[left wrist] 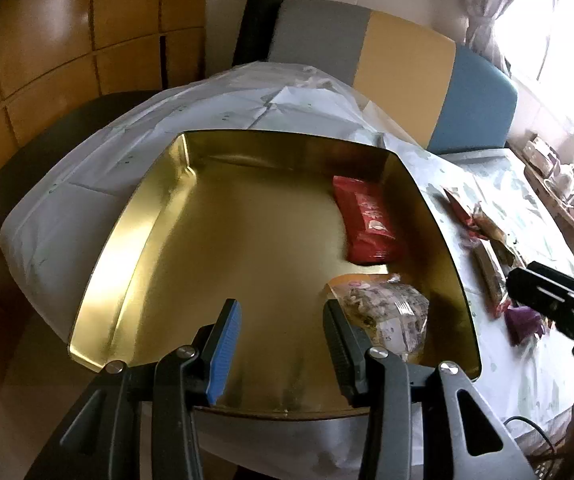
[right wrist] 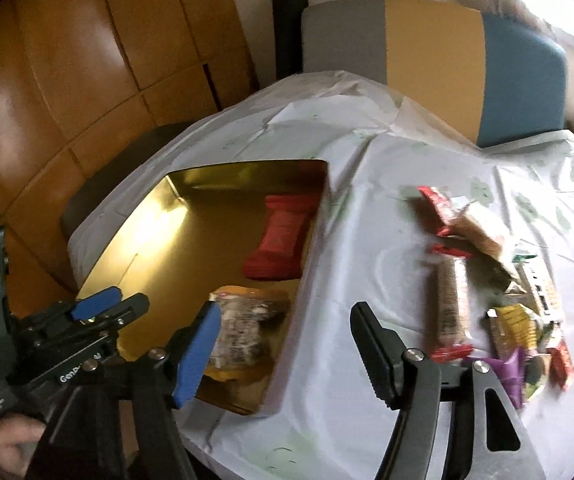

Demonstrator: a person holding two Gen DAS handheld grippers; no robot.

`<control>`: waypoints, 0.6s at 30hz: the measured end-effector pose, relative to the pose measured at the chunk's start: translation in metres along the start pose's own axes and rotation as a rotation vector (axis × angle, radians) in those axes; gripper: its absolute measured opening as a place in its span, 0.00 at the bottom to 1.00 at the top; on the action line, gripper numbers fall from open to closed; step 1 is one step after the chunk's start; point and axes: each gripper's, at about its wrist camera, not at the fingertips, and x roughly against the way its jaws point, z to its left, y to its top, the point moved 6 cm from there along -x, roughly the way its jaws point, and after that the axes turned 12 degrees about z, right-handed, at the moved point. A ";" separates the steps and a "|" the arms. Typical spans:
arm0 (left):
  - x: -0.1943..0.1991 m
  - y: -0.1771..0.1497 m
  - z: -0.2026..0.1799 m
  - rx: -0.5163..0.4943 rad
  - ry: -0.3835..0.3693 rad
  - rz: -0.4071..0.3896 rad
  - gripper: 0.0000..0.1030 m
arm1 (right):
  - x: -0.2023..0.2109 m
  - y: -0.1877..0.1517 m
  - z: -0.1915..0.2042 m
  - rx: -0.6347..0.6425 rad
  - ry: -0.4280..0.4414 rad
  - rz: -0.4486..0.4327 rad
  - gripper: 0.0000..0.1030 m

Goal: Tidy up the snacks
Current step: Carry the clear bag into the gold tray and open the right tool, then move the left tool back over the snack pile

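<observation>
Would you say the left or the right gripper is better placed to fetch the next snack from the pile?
Right, probably: the right gripper is open and empty beside the snack pile, while the left gripper hangs over the gold tin.

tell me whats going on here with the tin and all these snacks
A person is sorting snacks into a gold tin with two handheld tongs. A red packet and a clear bag already lie inside. The left tongs hang empty over the tin. The right tongs, open and empty, sit above the tablecloth beside the loose snack pile.
</observation>
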 end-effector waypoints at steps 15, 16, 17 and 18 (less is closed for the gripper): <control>-0.001 -0.002 -0.019 -0.054 -0.001 0.012 0.42 | 0.029 -0.014 -0.082 -0.078 -0.142 -0.011 0.75; 0.000 -0.002 -0.020 -0.058 -0.001 0.012 0.42 | 0.033 -0.015 -0.090 -0.084 -0.156 -0.013 0.75; 0.000 -0.003 -0.021 -0.062 -0.001 0.012 0.42 | 0.037 -0.016 -0.097 -0.089 -0.170 -0.016 0.75; 0.000 -0.003 -0.022 -0.066 0.000 0.011 0.42 | 0.041 -0.017 -0.104 -0.095 -0.185 -0.018 0.75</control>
